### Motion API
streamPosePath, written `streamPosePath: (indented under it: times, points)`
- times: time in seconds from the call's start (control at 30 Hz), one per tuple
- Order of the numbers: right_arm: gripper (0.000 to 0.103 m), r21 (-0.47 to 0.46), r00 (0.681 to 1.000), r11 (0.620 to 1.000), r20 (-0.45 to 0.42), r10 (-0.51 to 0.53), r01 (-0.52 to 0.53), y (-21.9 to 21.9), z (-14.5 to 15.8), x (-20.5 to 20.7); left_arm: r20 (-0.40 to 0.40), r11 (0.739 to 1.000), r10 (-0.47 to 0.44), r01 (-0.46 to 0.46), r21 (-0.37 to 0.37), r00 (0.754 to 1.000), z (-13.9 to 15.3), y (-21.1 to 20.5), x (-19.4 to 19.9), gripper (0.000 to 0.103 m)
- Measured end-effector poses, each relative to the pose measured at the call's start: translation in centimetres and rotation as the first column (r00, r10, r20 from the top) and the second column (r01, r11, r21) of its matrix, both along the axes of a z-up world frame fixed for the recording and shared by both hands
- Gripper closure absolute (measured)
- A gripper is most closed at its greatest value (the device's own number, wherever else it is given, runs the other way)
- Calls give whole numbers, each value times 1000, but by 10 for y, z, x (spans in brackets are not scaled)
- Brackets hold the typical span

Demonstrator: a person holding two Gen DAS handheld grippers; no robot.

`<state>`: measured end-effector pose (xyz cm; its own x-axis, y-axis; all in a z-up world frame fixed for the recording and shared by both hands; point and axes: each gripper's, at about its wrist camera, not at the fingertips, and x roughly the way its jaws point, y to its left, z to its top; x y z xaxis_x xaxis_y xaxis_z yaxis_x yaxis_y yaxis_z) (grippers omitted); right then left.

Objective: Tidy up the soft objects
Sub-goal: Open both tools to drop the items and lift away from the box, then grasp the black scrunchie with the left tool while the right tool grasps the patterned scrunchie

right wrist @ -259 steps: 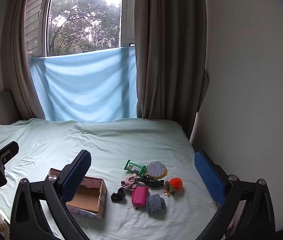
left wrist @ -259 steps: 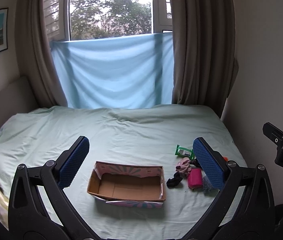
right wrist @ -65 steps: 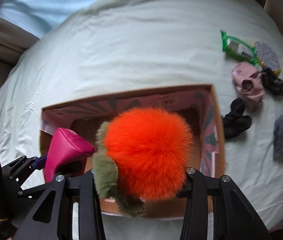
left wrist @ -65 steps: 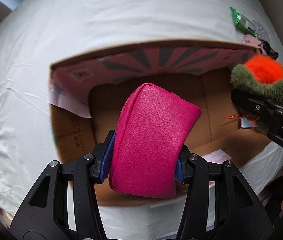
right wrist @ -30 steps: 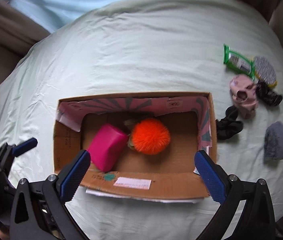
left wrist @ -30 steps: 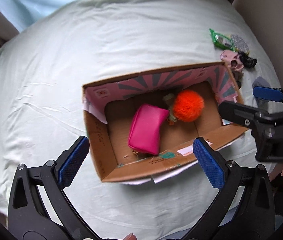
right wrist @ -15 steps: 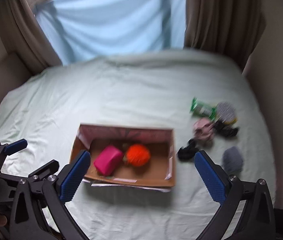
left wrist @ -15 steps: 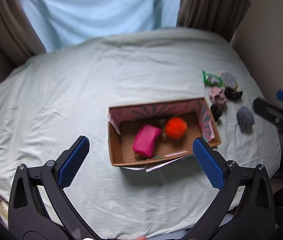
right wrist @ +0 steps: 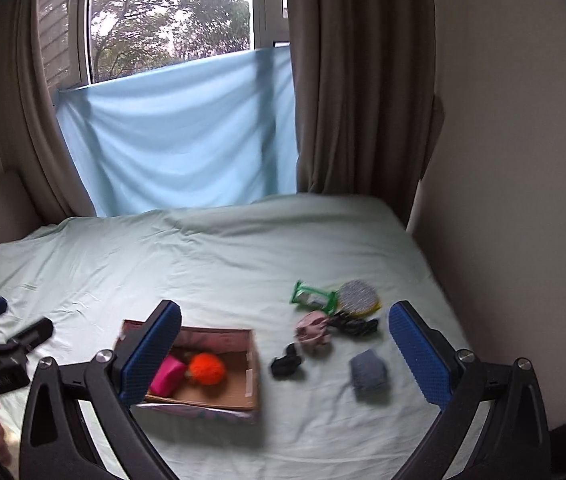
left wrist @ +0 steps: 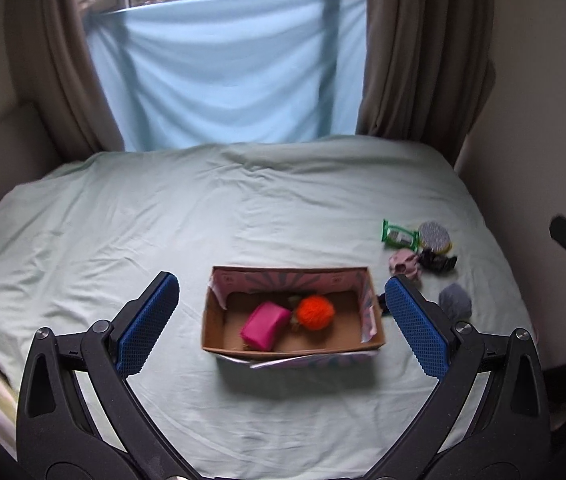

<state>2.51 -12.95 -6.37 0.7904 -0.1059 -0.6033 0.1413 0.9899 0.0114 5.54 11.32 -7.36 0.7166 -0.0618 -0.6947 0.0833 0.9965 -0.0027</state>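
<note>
Both hand-held grippers, left and right, have pulled back, spread and empty; pink pouch and orange pompom lie in the box, right view blurry

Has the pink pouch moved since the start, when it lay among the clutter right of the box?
Yes. The pink pouch now lies inside the cardboard box, beside the orange pompom, left of the items still on the bed sheet.
</note>
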Motion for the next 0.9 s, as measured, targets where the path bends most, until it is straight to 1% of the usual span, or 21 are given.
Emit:
streamPosePath:
  times: [0.07, 0.17, 0.23, 0.47, 0.57, 0.7, 0.83, 0.9]
  points:
    - [0, -4, 1000, 1000, 3, 23, -23, -18, 1, -1, 4, 1000, 21, -21, -18, 1000, 3, -15, 0, 0]
    - [0, -1, 999, 999, 13, 41, -41, -44, 3, -4, 11, 999, 5, -4, -40, 1000, 3, -41, 3, 0]
    - [0, 2, 999, 999, 12, 48, -48, -62, 1, -2, 10, 999, 11, -10, -46, 1000, 1, -59, 5, 0]
    - [0, 25, 995, 995, -30, 97, -96, -121, -17, 10, -14, 996, 53, -53, -66, 999, -19, -124, 12, 0]
    - [0, 33, 992, 993, -53, 116, -114, -143, -31, 22, -16, 996, 74, -74, -56, 997, -33, -151, 14, 0]
    - [0, 50, 988, 991, -85, 131, -127, -169, -54, 43, -46, 997, 68, -69, -36, 997, -61, -183, 24, 0]
    - [0, 89, 982, 987, -127, 142, -131, -189, -82, 68, -74, 998, 52, -53, -17, 996, -94, -214, 41, 0]
    - [0, 104, 978, 986, -152, 143, -128, -199, -100, 83, -84, 999, 45, -45, 10, 995, -114, -229, 51, 0]
